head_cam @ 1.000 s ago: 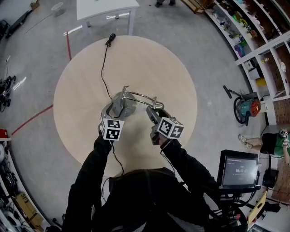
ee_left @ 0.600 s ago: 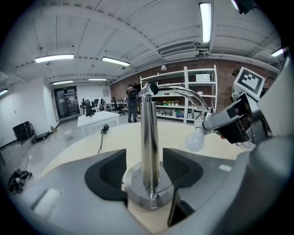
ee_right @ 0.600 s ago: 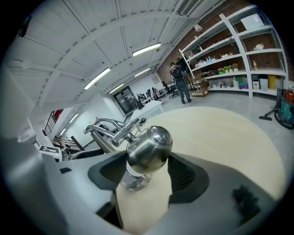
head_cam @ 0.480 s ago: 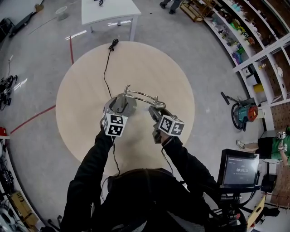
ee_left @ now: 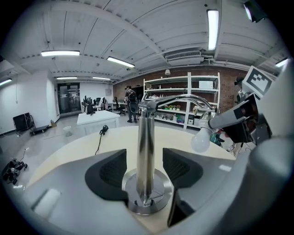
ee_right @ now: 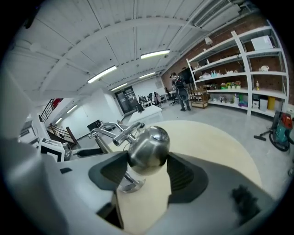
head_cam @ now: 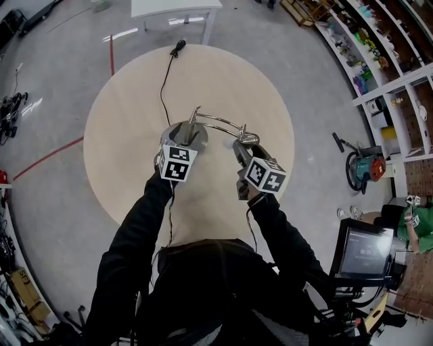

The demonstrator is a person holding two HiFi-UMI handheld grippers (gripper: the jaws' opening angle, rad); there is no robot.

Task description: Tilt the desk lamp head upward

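A chrome desk lamp stands on the round wooden table [head_cam: 128,108]. Its round base [head_cam: 191,130] carries an upright pole [ee_left: 146,147], and a curved arm [head_cam: 220,121] runs right to the lamp head [head_cam: 247,140]. My left gripper [head_cam: 181,144] sits over the base; its jaws straddle the pole with a gap on each side [ee_left: 146,170]. My right gripper [head_cam: 245,152] is at the lamp head [ee_right: 148,146]. Its jaws are closing and both pads [ee_right: 183,176] touch the head's sides. The white bulb [ee_left: 200,140] points down.
The lamp's black cord [head_cam: 162,88] trails across the table to a plug [head_cam: 178,47] at the far edge. A white table [head_cam: 177,9] stands beyond. Shelves [head_cam: 379,47], a vacuum [head_cam: 365,162] and a monitor [head_cam: 369,251] are on the right.
My left gripper has moved forward over the lamp's base. The right gripper has stayed at the lamp head, and the lamp has not visibly shifted.
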